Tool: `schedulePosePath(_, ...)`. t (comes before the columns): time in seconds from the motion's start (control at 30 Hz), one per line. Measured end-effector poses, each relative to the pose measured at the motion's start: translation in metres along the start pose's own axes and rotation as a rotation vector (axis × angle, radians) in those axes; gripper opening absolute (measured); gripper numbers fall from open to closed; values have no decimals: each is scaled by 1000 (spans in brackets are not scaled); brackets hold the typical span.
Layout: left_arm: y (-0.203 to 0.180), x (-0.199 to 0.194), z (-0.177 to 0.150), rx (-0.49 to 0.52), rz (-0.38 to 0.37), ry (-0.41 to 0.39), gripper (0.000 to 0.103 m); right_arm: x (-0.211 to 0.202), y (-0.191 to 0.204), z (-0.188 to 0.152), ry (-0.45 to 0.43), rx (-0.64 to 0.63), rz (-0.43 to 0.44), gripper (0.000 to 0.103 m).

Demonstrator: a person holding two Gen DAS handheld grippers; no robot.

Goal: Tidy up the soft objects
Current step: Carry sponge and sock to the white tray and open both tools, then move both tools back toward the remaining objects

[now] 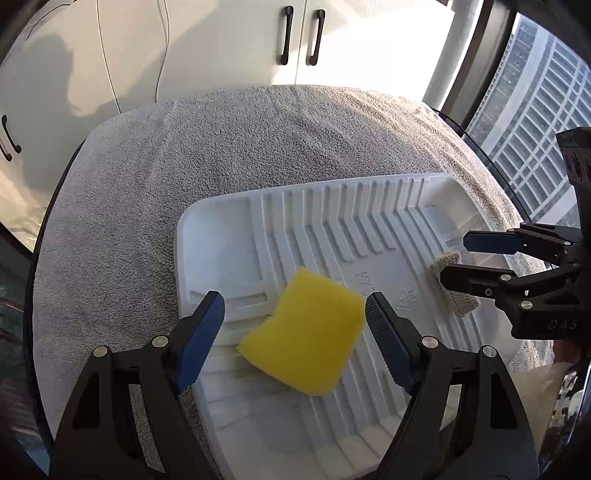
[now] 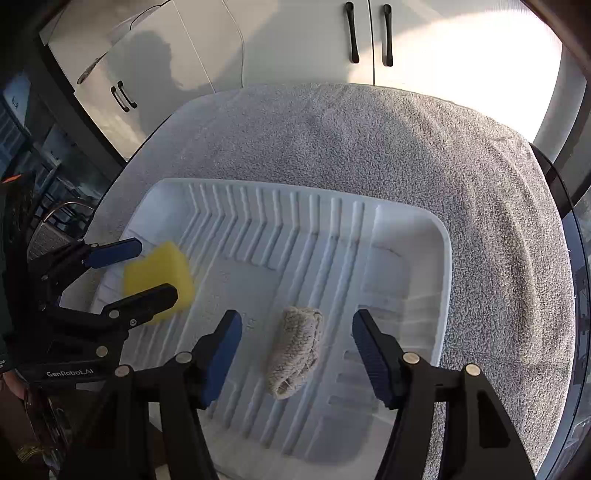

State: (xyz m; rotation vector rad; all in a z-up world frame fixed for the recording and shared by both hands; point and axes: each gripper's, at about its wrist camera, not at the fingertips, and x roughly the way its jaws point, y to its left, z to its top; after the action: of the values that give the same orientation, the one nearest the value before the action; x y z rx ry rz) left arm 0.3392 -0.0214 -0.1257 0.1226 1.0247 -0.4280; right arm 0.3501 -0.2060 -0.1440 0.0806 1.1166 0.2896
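Yellow rectangular foam sponge [image 1: 306, 332] sits low centre of the left wrist view, inside the white ribbed moulded plastic tray [image 1: 369, 206], between the left gripper [image 1: 295, 325] jaws, which stand apart with no pad pressing on it; one corner sits very near the right-hand pad, contact not certain. Sponge edges read slightly blurred, so it may not be fully settled. Judged very light, springy, compressible; a squeeze across its two flat sides at mid-body should hold, but a shallow pinch at a corner would likely let it twist or pop free. Surface looks matte and porous, not slippery. Second soft item: small beige knitted cloth roll [image 2: 293, 350], lower centre of the right wrist view, lying on the tray ribs between the right gripper [image 2: 295, 350] jaws, also apart and clear of it on both sides. Roll appears limp, loosely folded, coarse weave with loose threads at its lower end; judged light and floppy, best taken across the thick middle so the folds stay together. Tray rests on a grey terry towel [image 2: 406, 147] spread over the desk. White cabinet doors with black handles [image 2: 369, 33] fill the upper frame. Both items appear already placed in the tray.
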Motion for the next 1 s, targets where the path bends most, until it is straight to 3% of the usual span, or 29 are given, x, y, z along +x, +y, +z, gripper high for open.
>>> schedulePosePath(0.1, 16, -18, 2, -43, 9, -62, 78, -12, -11, 0, -36, 33, 18, 66)
schedulePosePath(0.2, 36, -34, -1, -113, 19, -104, 86, -23, -25, -2, -60, 80, 15, 66)
schedulePosePath(0.33, 66, -51, -16, -197, 68, -142, 86, -40, -50, -12, -91, 134, -33, 66)
schedulePosePath(0.6, 112, -71, -62, -286, 248, -147, 86, -70, -107, -60, -111, 247, -119, 68)
schedulePosePath(0.9, 116, -85, -131, -304, 265, -108, 86, -95, -127, -126, -97, 264, -188, 68)
schedulePosePath(1.0, 106, -90, -156, -270, 294, -94, 86, -105, -116, -153, -103, 222, -239, 77)
